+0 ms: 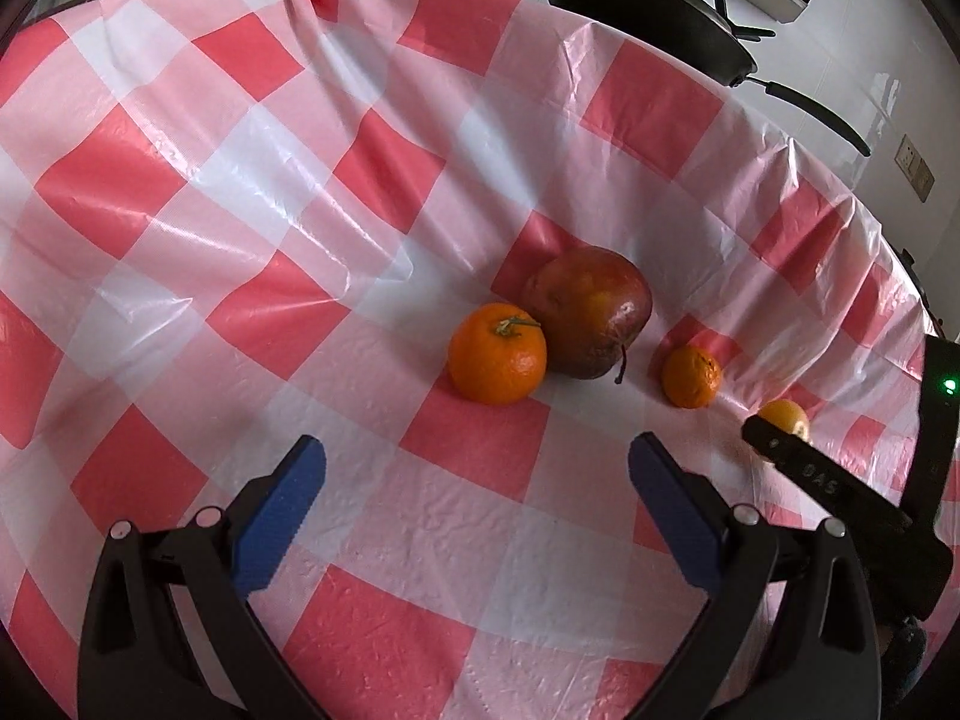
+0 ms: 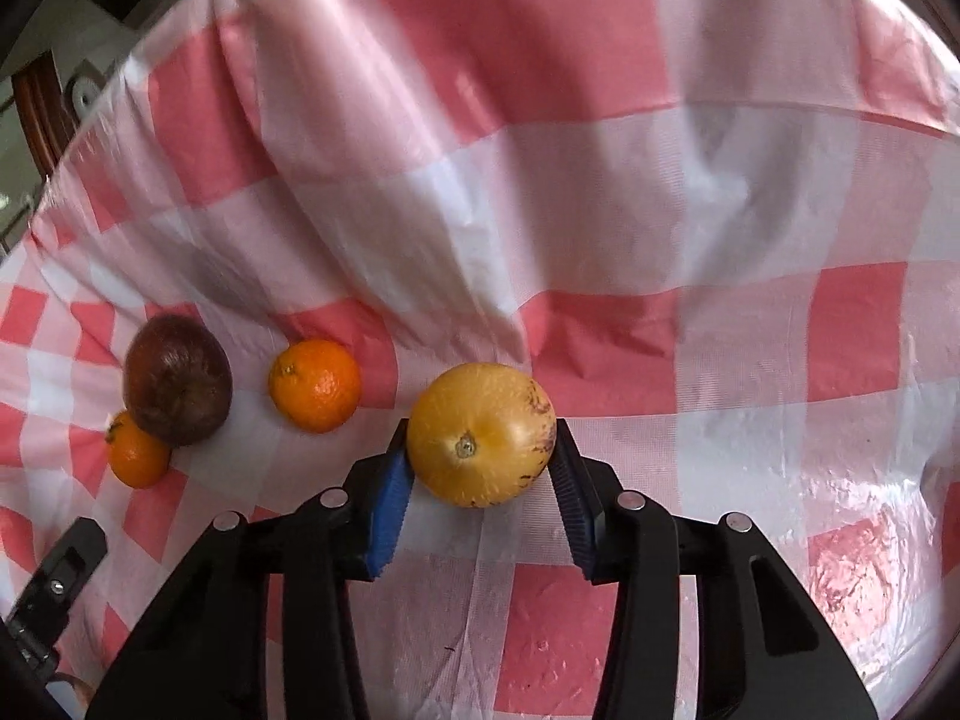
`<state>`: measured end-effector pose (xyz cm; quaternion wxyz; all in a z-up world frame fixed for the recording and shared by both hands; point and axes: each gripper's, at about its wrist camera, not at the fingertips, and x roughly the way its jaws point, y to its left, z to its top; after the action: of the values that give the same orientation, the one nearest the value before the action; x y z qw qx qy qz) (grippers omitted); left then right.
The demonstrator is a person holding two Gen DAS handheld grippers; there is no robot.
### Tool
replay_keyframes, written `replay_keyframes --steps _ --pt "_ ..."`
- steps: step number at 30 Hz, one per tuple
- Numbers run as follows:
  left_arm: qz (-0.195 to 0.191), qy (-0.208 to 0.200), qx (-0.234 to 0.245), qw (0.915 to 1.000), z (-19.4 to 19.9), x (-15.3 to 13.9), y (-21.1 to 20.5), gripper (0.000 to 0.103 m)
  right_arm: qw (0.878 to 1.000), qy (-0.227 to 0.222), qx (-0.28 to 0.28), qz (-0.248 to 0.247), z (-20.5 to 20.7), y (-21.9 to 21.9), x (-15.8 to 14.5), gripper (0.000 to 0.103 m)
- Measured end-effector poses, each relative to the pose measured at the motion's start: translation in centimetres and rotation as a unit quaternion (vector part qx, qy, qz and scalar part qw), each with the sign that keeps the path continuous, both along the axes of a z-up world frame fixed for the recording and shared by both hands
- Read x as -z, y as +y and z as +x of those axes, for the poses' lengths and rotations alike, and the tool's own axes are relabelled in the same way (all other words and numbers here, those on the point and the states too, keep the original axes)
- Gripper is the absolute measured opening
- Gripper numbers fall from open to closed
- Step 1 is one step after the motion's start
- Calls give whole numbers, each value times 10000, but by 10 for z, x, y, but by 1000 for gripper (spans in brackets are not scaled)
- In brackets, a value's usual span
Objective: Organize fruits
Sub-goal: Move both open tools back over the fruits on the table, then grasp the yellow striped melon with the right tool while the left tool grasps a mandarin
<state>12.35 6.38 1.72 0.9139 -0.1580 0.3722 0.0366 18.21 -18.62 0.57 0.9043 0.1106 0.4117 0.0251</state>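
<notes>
Blue-padded fingers of the right gripper (image 2: pixel 482 480) closest to the lens, clamped on either side of a yellow round fruit (image 2: pixel 481 435) — stem end facing the camera, dark specks along its right flank, pads pressed against both sides. Beneath it, a red-and-white checked tablecloth (image 2: pixel 660 240), glossy and creased.

To the left of that fruit, apart from it, a small orange (image 2: pixel 314 384). Further left, a dark red apple (image 2: pixel 177 378), and touching its lower edge a larger orange with a stem (image 2: pixel 137 450).

From the left wrist view: left gripper (image 1: pixel 477 471) spread wide with nothing between its blue pads (image 1: pixel 282 516), hovering over bare cloth short of the fruit. Ahead of it, the orange with a stem (image 1: pixel 497 353) pressed against the apple (image 1: pixel 588 319), whose own stalk points down toward the cloth. Just right of the apple but not touching, the small orange (image 1: pixel 692 376). At the right edge, the yellow round fruit (image 1: pixel 783 416) half hidden behind the black finger of the right gripper (image 1: pixel 774 441).

Beyond the table's far edge, a black frying pan (image 1: pixel 648 18) on a white counter.
</notes>
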Motion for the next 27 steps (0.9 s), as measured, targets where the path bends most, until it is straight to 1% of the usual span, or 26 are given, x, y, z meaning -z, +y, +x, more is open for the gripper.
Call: replay_keyframes --steps 4,9,11,14,15,16,17,18,19,20,21,22,23,24,25,26,27 --pt "49 10 12 10000 1 0 -2 101 9990 -21 101 431 -4 -14 0 44" --pt "199 71 89 9997 10 0 -1 101 9975 -134 143 674 -7 -25 -1 44" --pt "319 72 151 9994 17 -1 2 98 9972 -146 128 729 -11 -32 0 44" --pt "521 152 302 9981 28 0 5 87 9968 -156 105 779 -13 -41 1 44" --pt "579 190 390 9974 34 1 7 82 9967 -151 97 793 -14 -43 1 44" --pt "617 226 469 9967 39 2 7 81 9965 -157 118 812 -15 -49 2 44" --pt "639 254 601 9958 43 3 5 81 9965 -150 110 820 -15 -50 2 44" --pt "684 234 855 9937 47 3 0 80 9964 -147 104 826 -15 -52 2 44" --pt "814 178 1011 9914 47 1 -6 81 9964 -141 99 831 -14 -55 3 44" --pt "1033 115 1097 9885 47 0 -13 81 9964 -133 89 830 -14 -57 3 44" --pt "1358 87 1152 9840 47 0 -22 81 9965 -127 83 827 -13 -56 3 44" --pt "1491 131 1203 9814 48 1 -28 79 9965 -121 77 824 -11 -55 3 44" --pt "1564 213 1259 9794 51 4 -31 77 9965 -116 71 822 -11 -57 3 44" --pt "1556 262 1282 9791 53 5 -32 74 9965 -115 68 821 -11 -56 3 44" --pt "1501 307 1311 9795 56 6 -30 74 9966 -113 73 817 -3 -48 6 44" --pt "1498 316 1318 9794 58 7 -28 74 9965 -115 73 819 -3 -49 6 44" --pt "1559 325 1312 9785 60 7 -27 74 9966 -115 76 817 -3 -49 6 44"
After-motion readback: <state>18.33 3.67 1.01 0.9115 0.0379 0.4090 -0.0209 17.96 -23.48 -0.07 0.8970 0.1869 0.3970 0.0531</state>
